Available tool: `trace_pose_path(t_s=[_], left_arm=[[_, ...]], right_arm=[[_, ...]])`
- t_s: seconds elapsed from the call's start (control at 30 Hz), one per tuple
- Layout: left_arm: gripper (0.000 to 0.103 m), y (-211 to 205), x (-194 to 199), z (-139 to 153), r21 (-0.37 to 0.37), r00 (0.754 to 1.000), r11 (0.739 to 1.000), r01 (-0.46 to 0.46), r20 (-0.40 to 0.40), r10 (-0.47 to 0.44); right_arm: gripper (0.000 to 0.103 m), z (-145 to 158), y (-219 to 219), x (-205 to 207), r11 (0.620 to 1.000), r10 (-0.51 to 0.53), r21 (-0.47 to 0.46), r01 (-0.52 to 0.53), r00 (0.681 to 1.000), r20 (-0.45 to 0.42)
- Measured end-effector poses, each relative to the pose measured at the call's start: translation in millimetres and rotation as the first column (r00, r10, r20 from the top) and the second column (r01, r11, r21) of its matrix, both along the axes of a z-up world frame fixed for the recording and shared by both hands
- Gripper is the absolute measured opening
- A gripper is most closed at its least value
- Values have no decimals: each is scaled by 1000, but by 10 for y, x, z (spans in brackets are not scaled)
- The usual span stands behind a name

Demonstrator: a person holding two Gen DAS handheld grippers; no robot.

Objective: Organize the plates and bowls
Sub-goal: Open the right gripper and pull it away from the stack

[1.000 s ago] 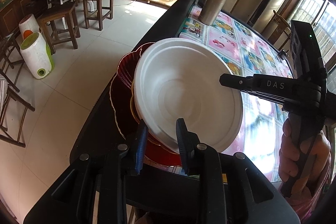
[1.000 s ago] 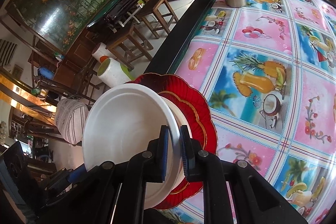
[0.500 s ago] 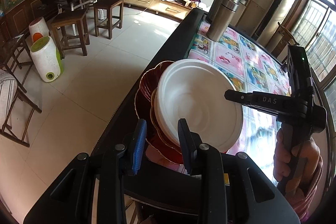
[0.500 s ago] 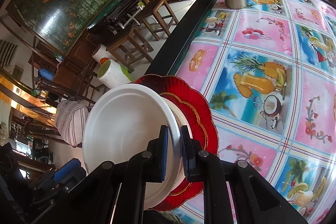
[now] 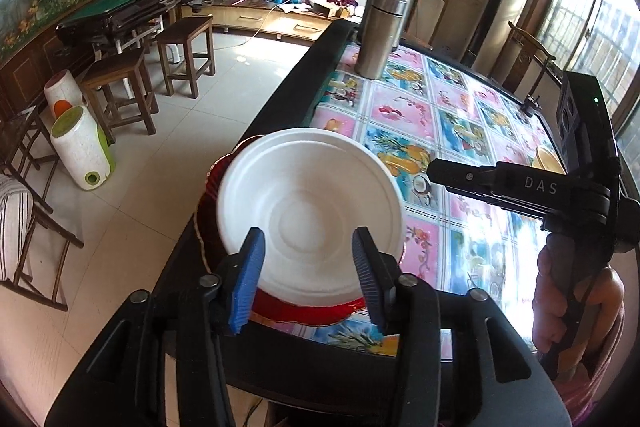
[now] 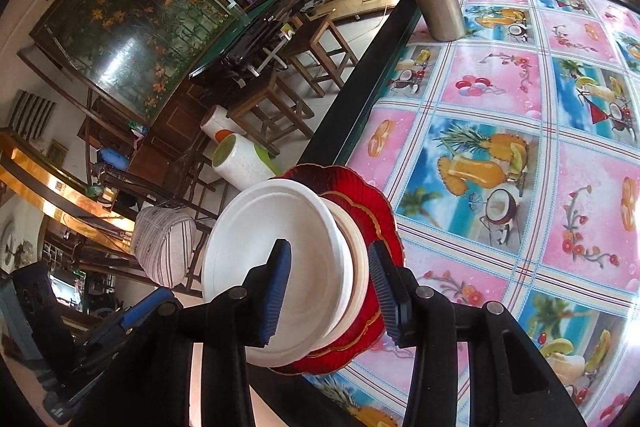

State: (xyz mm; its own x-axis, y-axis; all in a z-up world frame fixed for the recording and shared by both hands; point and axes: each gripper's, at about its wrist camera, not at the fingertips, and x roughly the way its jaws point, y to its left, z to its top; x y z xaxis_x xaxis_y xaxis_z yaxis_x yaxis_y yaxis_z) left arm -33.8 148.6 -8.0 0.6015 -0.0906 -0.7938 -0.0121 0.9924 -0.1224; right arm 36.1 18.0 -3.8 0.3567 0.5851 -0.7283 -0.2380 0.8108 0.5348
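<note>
A white bowl [image 5: 310, 203] sits on top of a stack with a cream dish [image 6: 358, 267] and a red scalloped plate [image 5: 308, 311] at the near edge of the table. It also shows in the right wrist view [image 6: 272, 267], over the red plate [image 6: 380, 215]. My left gripper [image 5: 306, 279] is open and empty, pulled back from the bowl's near rim. My right gripper [image 6: 330, 291] is open and empty, its fingers either side of the stack's rim without touching. The right gripper also shows from the side in the left wrist view [image 5: 520, 183].
The table [image 5: 452, 107] has a colourful fruit-print cloth and a dark edge [image 5: 288, 87]. A steel flask [image 5: 380, 35] and a kettle stand at its far end. A yellowish bowl [image 5: 550, 159] sits at the right. Wooden stools [image 5: 180, 55] and white bins [image 5: 80, 151] stand on the floor at left.
Both grippers have opened and let go of the white bowl's rim. The left gripper has drawn back, and the bowl rests on the stack.
</note>
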Motion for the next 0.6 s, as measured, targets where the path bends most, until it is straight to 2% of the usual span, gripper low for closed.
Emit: trace_pose_path(t_s=[0.27,0.6], left_arm=[[50,-721,-5,32,118,992,985,126,6,-128],[50,-1695,-14,3,233,956,930,285,-3,-292]], right_arm=[[46,-114,-615,-121,997,-74,8,74,997,-15],[46,-304,-1471,-300,981,-192,5,192,981,-32]])
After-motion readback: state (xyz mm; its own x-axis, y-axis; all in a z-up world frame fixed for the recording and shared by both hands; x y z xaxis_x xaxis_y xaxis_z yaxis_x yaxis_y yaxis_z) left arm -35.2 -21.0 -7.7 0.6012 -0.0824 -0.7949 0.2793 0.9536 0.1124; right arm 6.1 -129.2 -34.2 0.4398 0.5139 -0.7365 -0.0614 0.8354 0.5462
